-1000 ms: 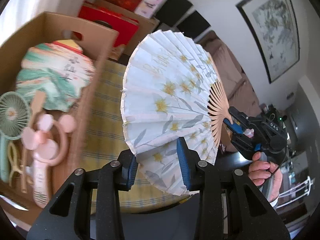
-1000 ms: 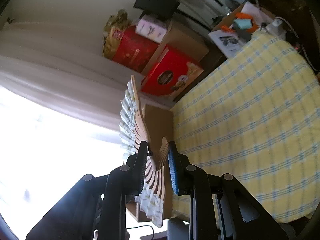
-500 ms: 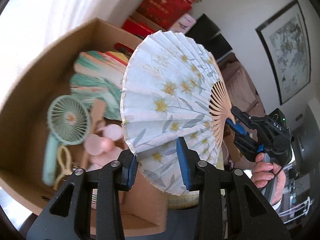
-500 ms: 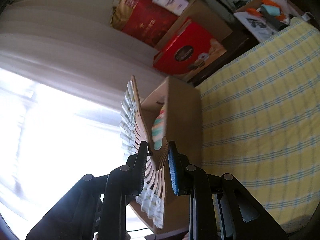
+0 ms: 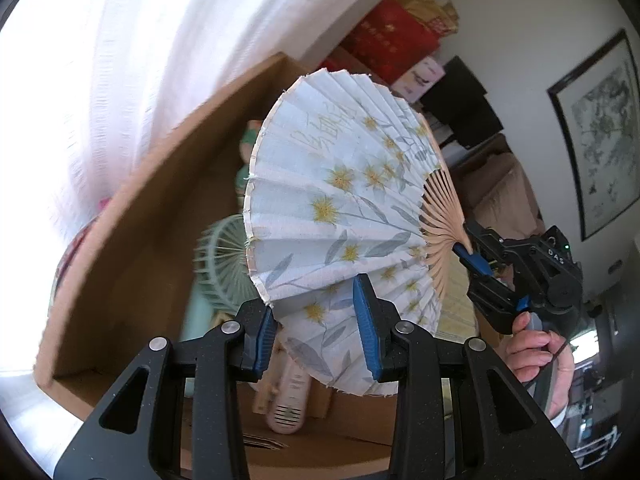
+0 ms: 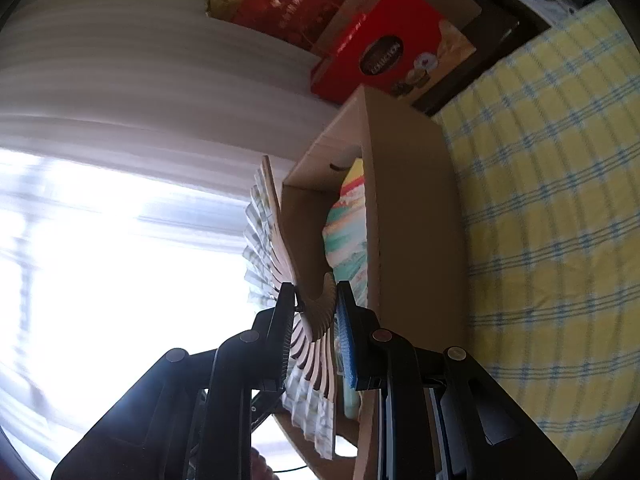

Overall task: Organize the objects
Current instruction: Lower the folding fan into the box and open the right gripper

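I hold a spread-out white paper folding fan with yellow flowers and thin wooden ribs [image 5: 340,216] with both tools. My right gripper [image 6: 314,312] is clamped tight on the wooden ribs near the pivot — I see a hand [image 5: 538,350] behind it. My left gripper [image 5: 316,320] has its blue pads [image 5: 366,330] on either side of the fan's lower paper edge, pinching the folds. The fan hangs over an open brown cardboard box [image 5: 160,200]. Down inside the box lie a pale green round handheld fan [image 5: 224,268] and a pink handheld fan [image 5: 288,396] — a bit blurry. Beside the box I see a yellow and blue checked cloth [image 6: 552,208].
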The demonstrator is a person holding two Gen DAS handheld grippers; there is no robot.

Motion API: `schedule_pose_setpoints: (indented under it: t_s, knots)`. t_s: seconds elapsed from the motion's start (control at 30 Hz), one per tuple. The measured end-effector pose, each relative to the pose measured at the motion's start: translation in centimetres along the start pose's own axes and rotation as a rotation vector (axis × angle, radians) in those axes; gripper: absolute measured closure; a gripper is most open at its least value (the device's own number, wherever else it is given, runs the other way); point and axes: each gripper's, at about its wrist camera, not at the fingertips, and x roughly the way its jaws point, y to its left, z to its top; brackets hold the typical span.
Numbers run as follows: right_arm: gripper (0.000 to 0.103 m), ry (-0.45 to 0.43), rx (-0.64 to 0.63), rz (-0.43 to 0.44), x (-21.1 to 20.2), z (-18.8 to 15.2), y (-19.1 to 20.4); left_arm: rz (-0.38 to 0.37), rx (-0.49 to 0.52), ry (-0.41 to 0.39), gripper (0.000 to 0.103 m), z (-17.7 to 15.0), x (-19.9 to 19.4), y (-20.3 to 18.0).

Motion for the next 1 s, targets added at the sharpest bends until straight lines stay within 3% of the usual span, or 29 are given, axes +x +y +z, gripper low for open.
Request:
schedule_pose_setpoints:
  t_s: [0.27,0.57,0.83,1.0]
  knots:
    - [0.083,0.02,-0.087,-0.084,3.1,-1.1,0.5,0.08,0.017,0.017,0.07,-0.7,0.3,1.5]
    - [0.077,0.021,-0.218,-0.189,4.1,-2.5,2.4,0.161,0.083,0.015,0.07,-2.6,0.1,0.1]
    - [0.06,0.032,-0.402,-0.329,4.7,-3.9,5.1,0.207,0.158,0.032,0.07,-3.9,-0.3,-1.9]
    - [0.042,0.028,-0.533,-0.424,4.5,-5.4,7.0,0.227,0.176,0.034,0.07,-4.3,-0.8,-2.1]
